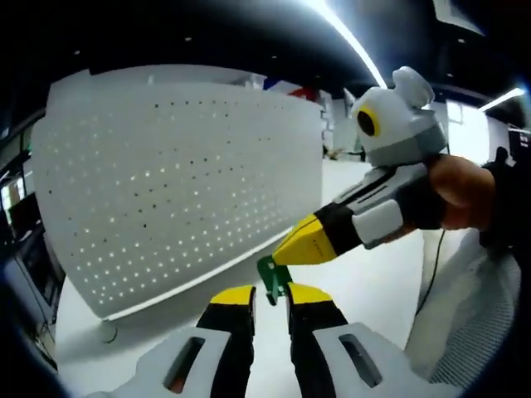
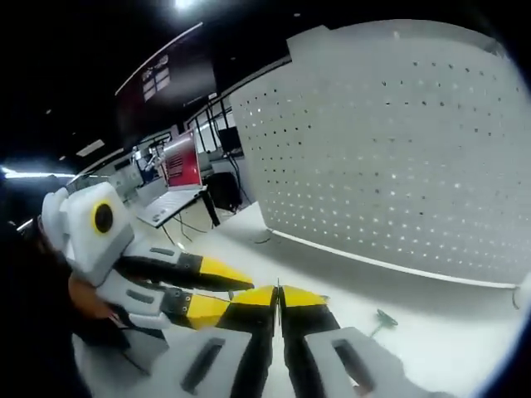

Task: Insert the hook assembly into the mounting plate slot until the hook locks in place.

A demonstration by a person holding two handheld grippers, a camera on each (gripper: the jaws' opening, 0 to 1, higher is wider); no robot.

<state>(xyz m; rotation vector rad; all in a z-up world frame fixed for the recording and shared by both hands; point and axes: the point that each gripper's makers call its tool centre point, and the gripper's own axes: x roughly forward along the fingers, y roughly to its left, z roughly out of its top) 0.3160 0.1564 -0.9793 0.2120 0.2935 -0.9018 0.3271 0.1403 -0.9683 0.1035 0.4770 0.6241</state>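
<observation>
I am holding the small green plastic hook assembly [image 1: 272, 279] clamped at the tips of the left gripper [image 1: 270, 296], with the right gripper [image 1: 309, 242] touching it from above; the right gripper's jaws are pressed together, apparently on nothing. The upright white perforated mounting plate [image 1: 178, 178] stands near ahead. I am judging that squaring the hook to one slot before pushing matters most.

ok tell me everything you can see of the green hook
The green hook is a small, glossy, plastic-looking piece with a bent tip, tilted between the yellow tips of the left gripper, which looks shut on it. The right gripper reaches in from the right, its yellow tip at or very near the hook's top. It is held above the white table, short of the white perforated panel behind.
</observation>
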